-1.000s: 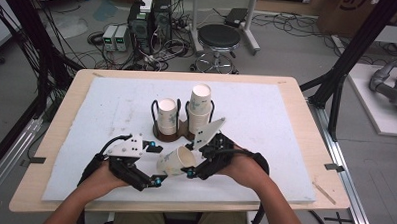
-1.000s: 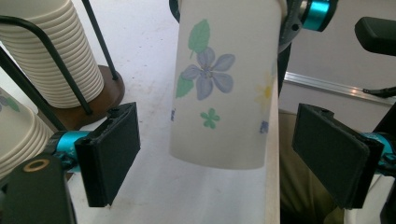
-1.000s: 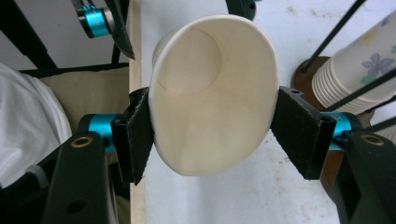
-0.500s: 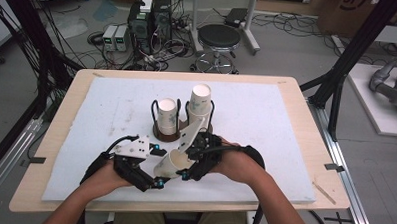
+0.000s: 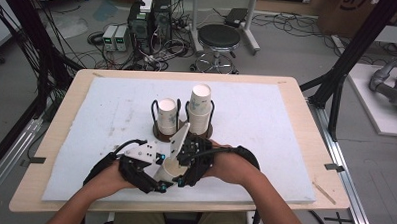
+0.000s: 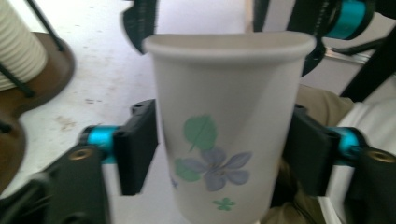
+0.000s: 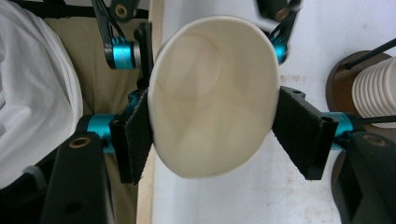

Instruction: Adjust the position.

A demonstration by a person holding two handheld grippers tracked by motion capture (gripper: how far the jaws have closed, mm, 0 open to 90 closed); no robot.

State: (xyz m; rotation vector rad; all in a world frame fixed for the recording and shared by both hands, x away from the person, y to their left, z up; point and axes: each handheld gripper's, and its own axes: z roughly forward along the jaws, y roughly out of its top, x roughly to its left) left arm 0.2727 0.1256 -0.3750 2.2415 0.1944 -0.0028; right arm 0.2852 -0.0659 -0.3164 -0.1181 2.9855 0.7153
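Observation:
A white paper cup with a blue flower and green leaf print is held over the front of the white mat. My left gripper has its pads pressed on the cup's two sides. My right gripper grips the same cup near its rim, and the mouth is squeezed into an oval between the pads. The cup is empty inside. Both hands sit close together near the table's front edge.
Two brown round holders with black wire posts stand mid-table: a short cup stack on the left, a taller stack on the right. The white mat covers the wooden table. A stool stands beyond.
The right gripper carried the cup left and toward the front edge. The left gripper came in from the left and now has its jaws on the cup too.

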